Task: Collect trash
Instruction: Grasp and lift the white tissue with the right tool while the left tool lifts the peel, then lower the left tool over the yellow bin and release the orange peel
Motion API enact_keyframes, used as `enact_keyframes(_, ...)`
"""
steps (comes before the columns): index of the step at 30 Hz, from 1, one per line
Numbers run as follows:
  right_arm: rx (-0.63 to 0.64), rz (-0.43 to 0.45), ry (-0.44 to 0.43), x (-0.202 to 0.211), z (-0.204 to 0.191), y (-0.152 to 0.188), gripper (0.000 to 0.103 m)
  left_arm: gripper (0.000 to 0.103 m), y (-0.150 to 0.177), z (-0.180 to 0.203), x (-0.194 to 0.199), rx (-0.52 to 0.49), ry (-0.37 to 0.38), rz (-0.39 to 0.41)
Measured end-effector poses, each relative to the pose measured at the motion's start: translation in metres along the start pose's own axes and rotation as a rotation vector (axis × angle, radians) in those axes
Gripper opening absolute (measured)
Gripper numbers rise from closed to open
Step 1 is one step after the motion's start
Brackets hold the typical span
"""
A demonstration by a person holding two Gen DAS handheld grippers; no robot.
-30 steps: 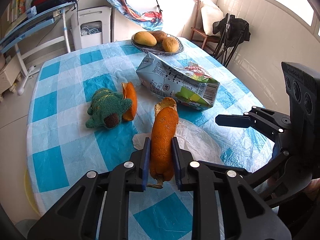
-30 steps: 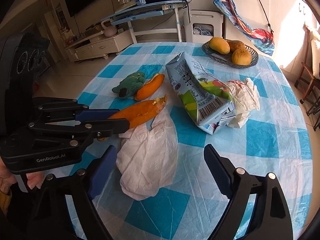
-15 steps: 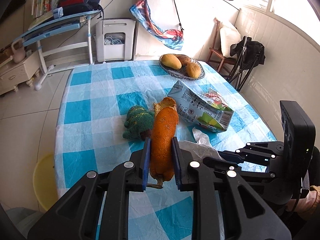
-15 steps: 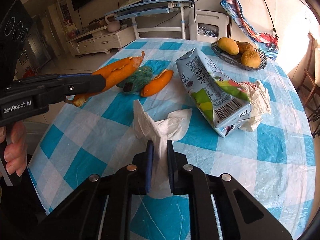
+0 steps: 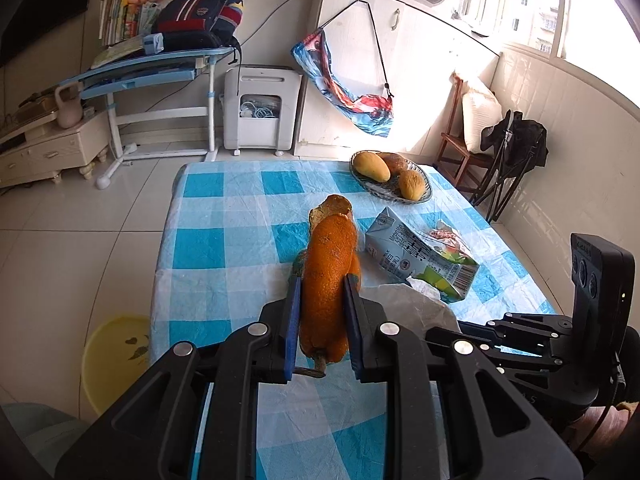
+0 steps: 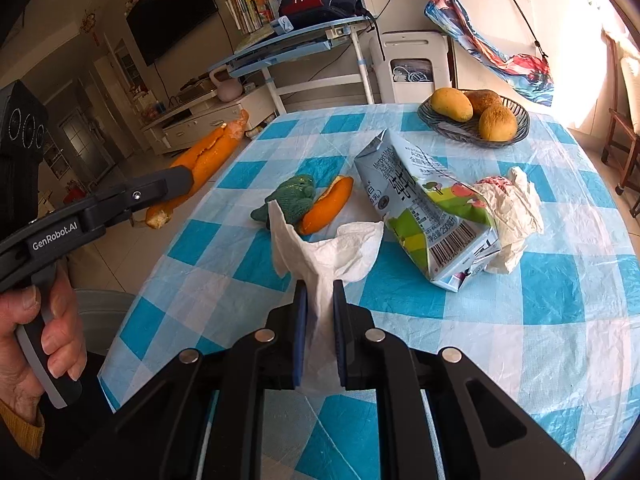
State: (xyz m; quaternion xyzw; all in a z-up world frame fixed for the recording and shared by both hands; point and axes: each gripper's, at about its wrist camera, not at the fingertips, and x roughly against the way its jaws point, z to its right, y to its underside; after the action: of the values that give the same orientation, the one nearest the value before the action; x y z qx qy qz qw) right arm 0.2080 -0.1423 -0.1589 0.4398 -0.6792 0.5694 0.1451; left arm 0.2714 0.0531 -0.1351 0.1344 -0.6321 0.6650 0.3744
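My left gripper (image 5: pixel 320 300) is shut on a long orange peel (image 5: pixel 326 280) and holds it high above the table; it shows in the right wrist view (image 6: pixel 200 168) out past the table's left edge. My right gripper (image 6: pixel 320 300) is shut on a white tissue (image 6: pixel 324 248), lifted off the blue checked tablecloth (image 6: pixel 560 320). On the table lie a crushed milk carton (image 6: pixel 424 204), a crumpled wrapper (image 6: pixel 512 208), a second orange peel (image 6: pixel 328 204) and a green knitted toy (image 6: pixel 292 196).
A basket of mangoes (image 6: pixel 476 120) stands at the table's far end. A yellow basin (image 5: pixel 116 356) sits on the floor left of the table, and a grey bin (image 6: pixel 104 312) below its near left corner. A chair (image 5: pixel 472 136) stands at the far right.
My left gripper has risen and swung left with the peel, out over the table's edge. My right gripper closed on the tissue a second ago and has since lifted it.
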Motion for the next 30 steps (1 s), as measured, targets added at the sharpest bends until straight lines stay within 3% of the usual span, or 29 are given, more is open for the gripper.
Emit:
enact_keyframes(5, 0.026, 0.021, -0.026, 0.0, -0.012, -0.003, 0.013, 0.02, -0.015, -0.023, 0.016, -0.031, -0.057, -0.002)
enact_keyframes(10, 0.093, 0.037, -0.036, 0.001, -0.027, -0.009, 0.013, 0.02, -0.029, -0.075, 0.038, -0.018, -0.148, 0.016)
enact_keyframes(16, 0.16, 0.038, -0.056, -0.002, -0.044, -0.016, 0.013, 0.02, -0.011, -0.155, 0.04, 0.218, -0.187, -0.004)
enact_keyframes(19, 0.193, 0.035, -0.066, -0.007, -0.055, -0.018, 0.013, 0.02, -0.007, -0.168, 0.038, 0.234, -0.212, -0.001)
enact_keyframes(30, 0.233, 0.03, -0.132, -0.022, -0.088, -0.022, 0.013, 0.02, 0.018, -0.226, -0.009, 0.394, -0.236, -0.161)
